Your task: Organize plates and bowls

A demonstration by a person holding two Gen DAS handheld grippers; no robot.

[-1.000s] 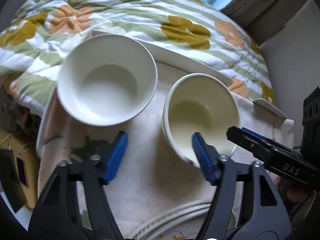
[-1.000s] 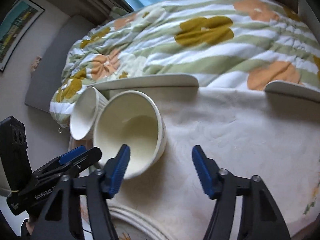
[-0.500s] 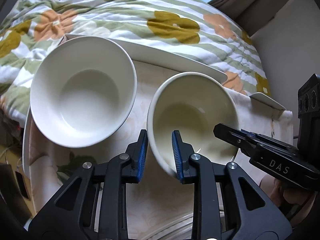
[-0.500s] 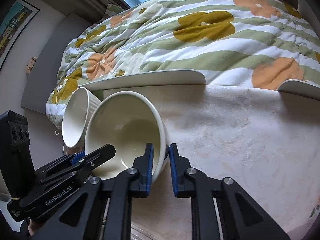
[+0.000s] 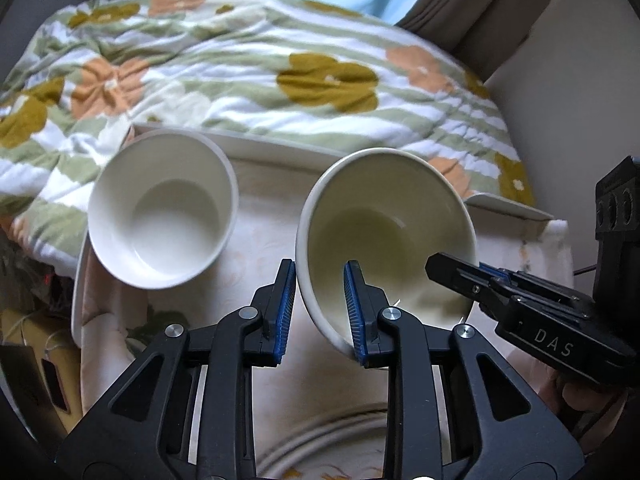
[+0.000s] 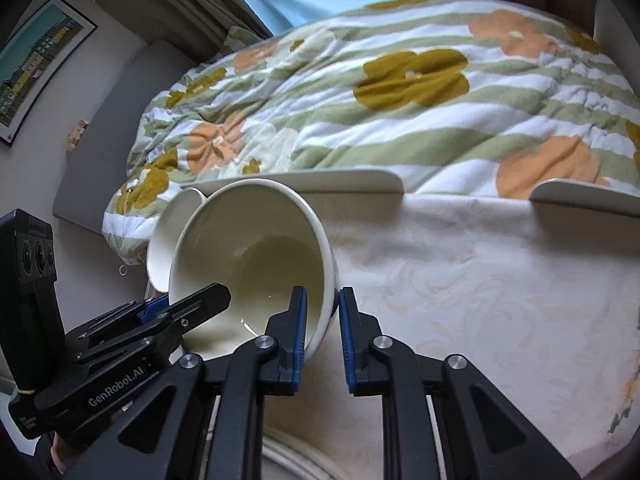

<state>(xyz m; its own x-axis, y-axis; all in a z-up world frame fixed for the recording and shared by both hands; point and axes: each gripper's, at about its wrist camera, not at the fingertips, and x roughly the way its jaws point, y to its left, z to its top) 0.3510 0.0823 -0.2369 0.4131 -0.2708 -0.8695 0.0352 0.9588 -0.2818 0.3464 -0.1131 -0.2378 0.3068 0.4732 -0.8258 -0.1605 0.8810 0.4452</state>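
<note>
A cream bowl (image 5: 386,224) is held between both grippers, lifted and tilted above the table. My left gripper (image 5: 320,308) is shut on its near left rim. My right gripper (image 6: 322,334) is shut on its near right rim; the bowl (image 6: 256,256) shows at the left of the right wrist view. A second white bowl (image 5: 164,208) sits to the left on the table, partly hidden behind the held bowl in the right wrist view (image 6: 168,236). A plate rim (image 5: 320,448) shows at the bottom edge.
The table has a pale patterned cloth (image 6: 480,280). A flat white platter (image 6: 320,182) lies along the far edge, with another plate (image 6: 584,196) at far right. A floral quilt (image 5: 280,72) is bunched behind the table.
Both grippers, which closed on the cream bowl's rim half a second ago, have lifted it off the cloth. The white bowl has stayed put.
</note>
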